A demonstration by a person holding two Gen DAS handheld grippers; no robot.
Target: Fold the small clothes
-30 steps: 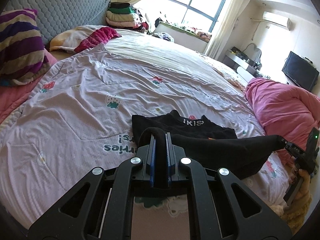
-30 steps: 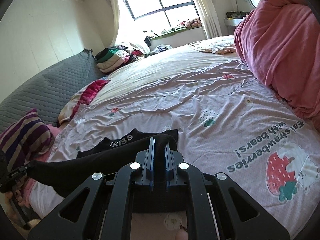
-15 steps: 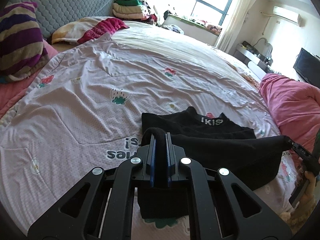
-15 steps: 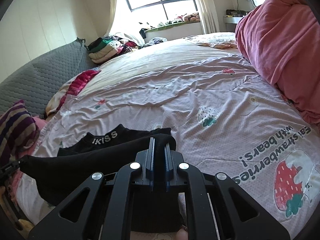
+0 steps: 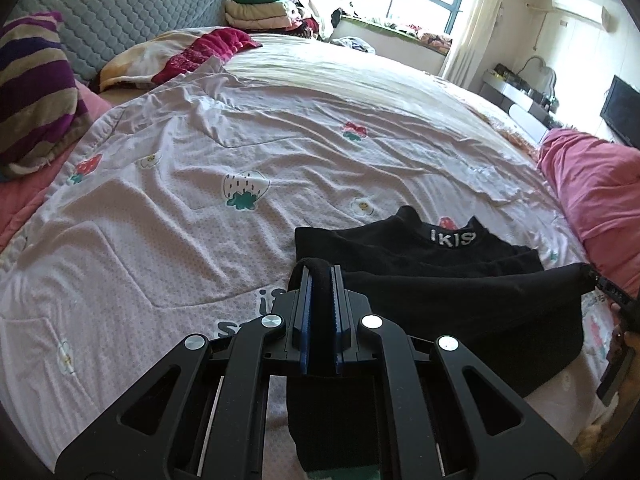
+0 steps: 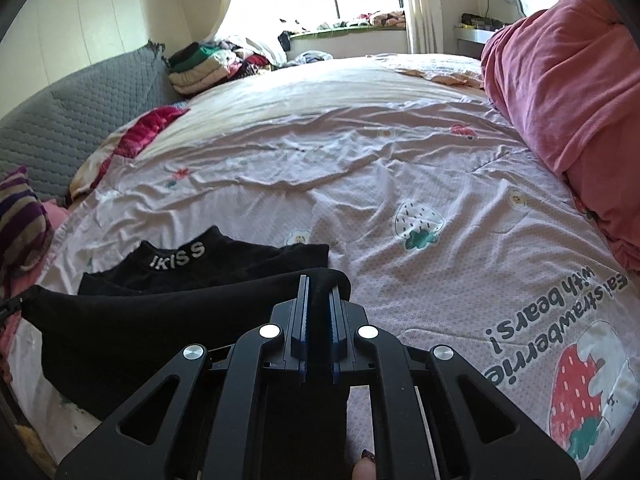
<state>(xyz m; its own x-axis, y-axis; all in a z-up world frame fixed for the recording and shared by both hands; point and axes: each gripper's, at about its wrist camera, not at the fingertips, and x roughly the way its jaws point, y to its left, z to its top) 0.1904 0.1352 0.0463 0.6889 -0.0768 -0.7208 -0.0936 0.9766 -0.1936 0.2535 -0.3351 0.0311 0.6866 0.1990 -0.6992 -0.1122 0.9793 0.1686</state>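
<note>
With our left gripper [image 5: 320, 270] we pinch one corner of the black garment [image 5: 460, 304], and our right gripper [image 6: 318, 280] pinches the other corner. The cloth hangs stretched between both tongs, its far part lying on the strawberry quilt [image 6: 400, 184] just ahead of them.

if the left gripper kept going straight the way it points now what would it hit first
Probably the flat part of the black garment lying on the strawberry quilt, just beyond the left gripper, which is shut on the lifted edge of that garment. Depth is unclear; it could pass just above it.
</note>
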